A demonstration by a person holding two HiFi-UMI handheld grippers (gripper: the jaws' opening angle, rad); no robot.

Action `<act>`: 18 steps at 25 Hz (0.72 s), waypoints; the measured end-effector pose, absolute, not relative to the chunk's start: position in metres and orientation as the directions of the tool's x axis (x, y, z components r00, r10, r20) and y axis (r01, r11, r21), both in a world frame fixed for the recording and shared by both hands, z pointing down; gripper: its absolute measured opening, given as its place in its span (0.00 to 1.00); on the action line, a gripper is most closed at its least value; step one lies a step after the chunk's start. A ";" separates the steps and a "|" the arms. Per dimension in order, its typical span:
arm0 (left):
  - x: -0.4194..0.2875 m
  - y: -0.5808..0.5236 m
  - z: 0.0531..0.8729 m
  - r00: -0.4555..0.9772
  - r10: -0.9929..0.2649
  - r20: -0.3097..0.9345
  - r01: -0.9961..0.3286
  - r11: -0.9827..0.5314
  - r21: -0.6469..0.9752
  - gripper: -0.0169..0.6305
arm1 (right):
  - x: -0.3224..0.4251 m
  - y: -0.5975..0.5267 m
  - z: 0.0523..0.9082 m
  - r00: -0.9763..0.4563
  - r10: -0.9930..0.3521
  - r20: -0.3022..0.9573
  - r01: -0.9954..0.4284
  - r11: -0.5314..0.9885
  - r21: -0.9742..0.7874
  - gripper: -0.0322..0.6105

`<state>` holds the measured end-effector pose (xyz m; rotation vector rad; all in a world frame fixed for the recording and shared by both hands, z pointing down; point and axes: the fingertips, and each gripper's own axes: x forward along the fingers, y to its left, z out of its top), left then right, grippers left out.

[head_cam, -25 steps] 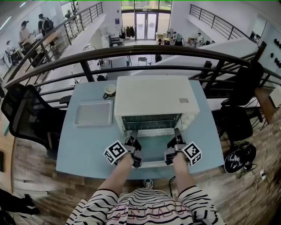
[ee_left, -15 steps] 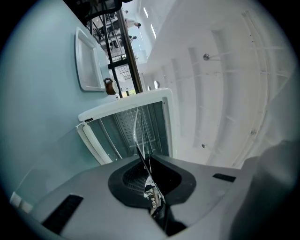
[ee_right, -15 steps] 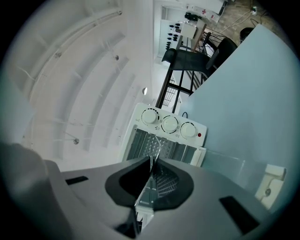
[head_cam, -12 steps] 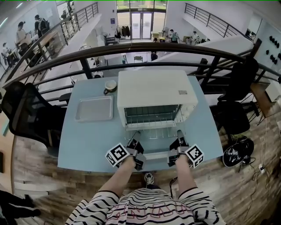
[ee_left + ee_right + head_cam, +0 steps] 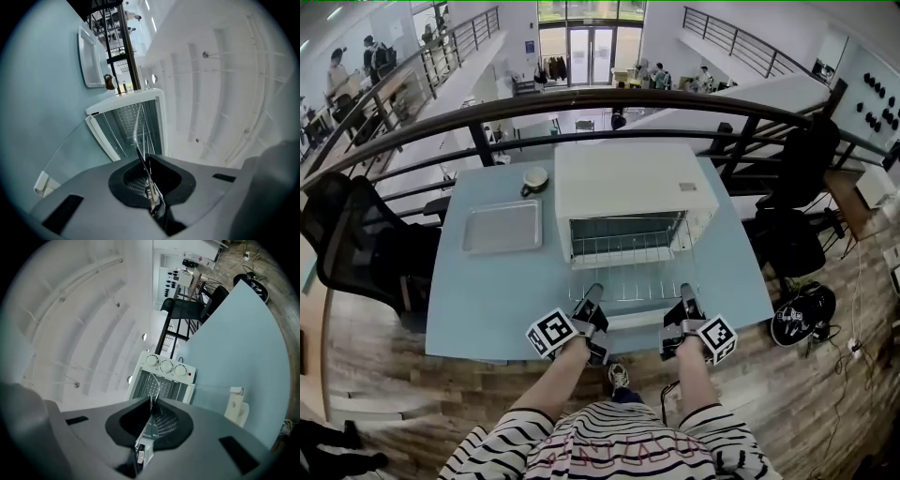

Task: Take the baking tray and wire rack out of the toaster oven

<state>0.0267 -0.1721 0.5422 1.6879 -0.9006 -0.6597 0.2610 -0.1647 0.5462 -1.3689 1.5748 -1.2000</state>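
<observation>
Step in hand: pulling the wire rack (image 5: 628, 284) out of the toaster oven (image 5: 630, 178). The baking tray (image 5: 502, 228) is already out. It lies flat on the blue table (image 5: 487, 305) left of the oven, near a cup (image 5: 534, 178).

The left gripper (image 5: 593, 298) is clamped tight on the rack's near-left edge. The left gripper view shows its jaws pinched together on the thin wire (image 5: 138, 129), nothing else between them. The right gripper (image 5: 683, 297) is likewise closed on the near-right edge, jaws nipped on the wire (image 5: 155, 392) in the right gripper view. Both point level at the oven mouth.

The rack is mostly drawn out. It hangs level over the open glass door (image 5: 628, 321), with its far edge at or just inside the oven opening; which of the two cannot be told.

Next move, as a judgement: pull both hands back evenly until the far edge clears the oven, keeping the rack level so it doesn't snag. Then lift it over the door and set it on bare table, probably beside the tray.

The rack looks like thin silver wire, an open grid, light and rigid. The grip is on a narrow edge, so it could pivot if one side slips.
</observation>
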 end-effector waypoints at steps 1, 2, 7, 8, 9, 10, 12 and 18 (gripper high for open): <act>0.026 -0.169 0.542 0.569 -0.822 0.009 -0.242 -0.157 0.957 0.06 | 0.260 -0.160 0.547 -0.173 -0.983 0.057 -0.312 -0.001 -0.950 0.11; 0.025 -0.167 0.542 0.575 -0.818 0.009 -0.241 -0.159 0.957 0.06 | 0.260 -0.156 0.547 -0.168 -0.984 0.058 -0.311 -0.003 -0.950 0.11; 0.025 -0.152 0.544 0.592 -0.806 0.007 -0.227 -0.159 0.961 0.06 | 0.259 -0.136 0.552 -0.144 -0.988 0.062 -0.293 -0.018 -0.956 0.11; 0.025 -0.149 0.545 0.595 -0.804 0.007 -0.227 -0.159 0.961 0.06 | 0.258 -0.132 0.554 -0.141 -0.988 0.063 -0.291 -0.020 -0.956 0.11; 0.024 -0.146 0.545 0.596 -0.803 0.008 -0.227 -0.159 0.961 0.06 | 0.258 -0.128 0.554 -0.139 -0.988 0.064 -0.292 -0.021 -0.956 0.11; 0.024 -0.142 0.546 0.597 -0.802 0.011 -0.228 -0.157 0.961 0.06 | 0.258 -0.125 0.554 -0.139 -0.988 0.064 -0.298 -0.020 -0.954 0.11; 0.018 -0.132 0.546 0.594 -0.804 0.015 -0.228 -0.150 0.962 0.06 | 0.253 -0.117 0.553 -0.143 -0.988 0.065 -0.310 -0.018 -0.951 0.11; -0.028 -0.099 0.553 0.575 -0.817 0.026 -0.235 -0.134 0.963 0.06 | 0.206 -0.090 0.560 -0.173 -0.982 0.078 -0.295 -0.024 -0.955 0.11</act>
